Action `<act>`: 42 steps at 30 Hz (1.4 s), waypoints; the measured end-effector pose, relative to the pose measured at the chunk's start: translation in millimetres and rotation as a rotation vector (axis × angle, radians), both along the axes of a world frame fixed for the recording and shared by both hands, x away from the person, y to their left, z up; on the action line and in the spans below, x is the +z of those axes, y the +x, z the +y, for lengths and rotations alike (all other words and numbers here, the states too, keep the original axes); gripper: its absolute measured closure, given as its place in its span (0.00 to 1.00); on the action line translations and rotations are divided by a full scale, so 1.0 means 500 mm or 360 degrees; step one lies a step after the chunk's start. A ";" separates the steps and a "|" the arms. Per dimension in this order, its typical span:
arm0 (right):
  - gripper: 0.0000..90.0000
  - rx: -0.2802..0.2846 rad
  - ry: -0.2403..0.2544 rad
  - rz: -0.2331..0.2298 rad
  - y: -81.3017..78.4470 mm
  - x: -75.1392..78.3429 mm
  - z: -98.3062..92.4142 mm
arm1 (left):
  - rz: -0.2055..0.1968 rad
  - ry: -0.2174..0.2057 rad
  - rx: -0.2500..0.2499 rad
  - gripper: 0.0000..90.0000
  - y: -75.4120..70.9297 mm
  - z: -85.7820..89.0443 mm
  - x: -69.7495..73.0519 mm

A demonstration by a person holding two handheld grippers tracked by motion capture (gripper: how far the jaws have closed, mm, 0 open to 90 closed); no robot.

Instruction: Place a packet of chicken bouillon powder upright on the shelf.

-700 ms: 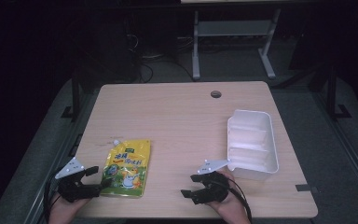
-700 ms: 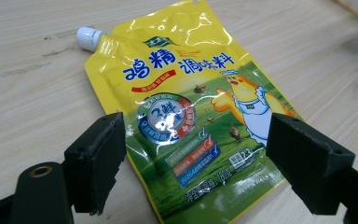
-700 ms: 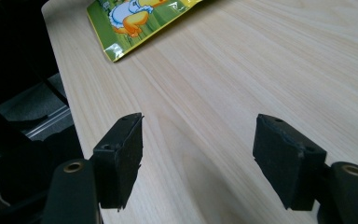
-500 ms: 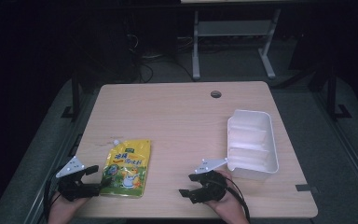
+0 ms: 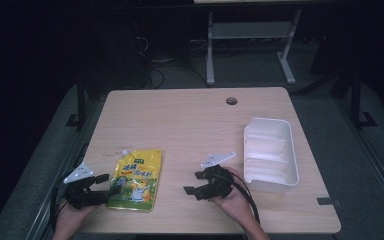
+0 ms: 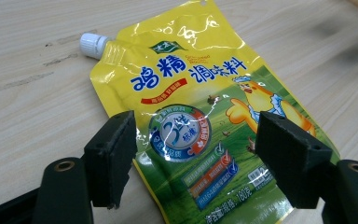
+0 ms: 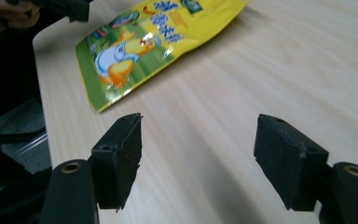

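— Lying flat near the front left corner of the wooden table (image 5: pixel 190 120): yellow spouted seasoning pouch (image 5: pixel 136 179), white screw cap (image 6: pixel 93 44) pointing away toward the far side, printed face up, cartoon chick and blue lettering showing.

— Being gripped at all?

— Not being gripped. Hovering over the pouch's lower end: left gripper (image 6: pixel 196 154), jaws standing wide apart, one pad beyond the pouch's left edge, the other over its right part, neither pressing on the foil. Sitting at the pouch's left edge in the high view.

— And the other tongs?

— Resting in a hand (image 5: pixel 235 200) toward the front middle: right gripper (image 5: pixel 192 184), pointing left toward the pouch, well apart from it. Jaws gaping just as wide, bare tabletop showing between them, nothing clamped.

— Anything beyond?

— Standing to the right of that hand, near the right edge: white plastic tray (image 5: pixel 292 165), long compartments running lengthwise. Sitting farther back near the far edge: round cable hole (image 5: pixel 231 101). Standing behind the table in the dark: grey metal frame (image 5: pixel 250 45).
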State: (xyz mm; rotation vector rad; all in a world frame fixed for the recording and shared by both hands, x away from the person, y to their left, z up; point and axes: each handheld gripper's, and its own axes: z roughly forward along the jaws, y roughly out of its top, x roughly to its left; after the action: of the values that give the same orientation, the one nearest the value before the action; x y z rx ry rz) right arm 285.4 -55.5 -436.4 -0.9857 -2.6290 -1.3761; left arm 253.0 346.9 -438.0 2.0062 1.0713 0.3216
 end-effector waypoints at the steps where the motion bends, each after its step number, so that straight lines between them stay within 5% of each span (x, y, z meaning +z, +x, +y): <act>1: 0.35 0.0001 -0.0004 -0.0009 0.006 0.003 0.006 | 0.0004 0.0002 0.0001 0.33 0.001 0.000 -0.001; 25: 0.35 0.0059 -0.0105 0.0011 0.154 0.073 0.162 | 0.0107 0.0025 -0.0028 0.55 0.025 -0.015 -0.010; 42: 0.37 -0.0013 -0.0202 0.0129 0.245 0.032 0.227 | 0.0172 0.0039 -0.0054 0.63 0.031 -0.015 -0.023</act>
State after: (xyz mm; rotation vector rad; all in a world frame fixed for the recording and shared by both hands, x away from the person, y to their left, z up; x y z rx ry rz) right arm 407.7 58.0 -420.6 -1.0424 -2.6834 -1.1569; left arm 268.5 339.5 -449.4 2.0813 1.1035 0.2115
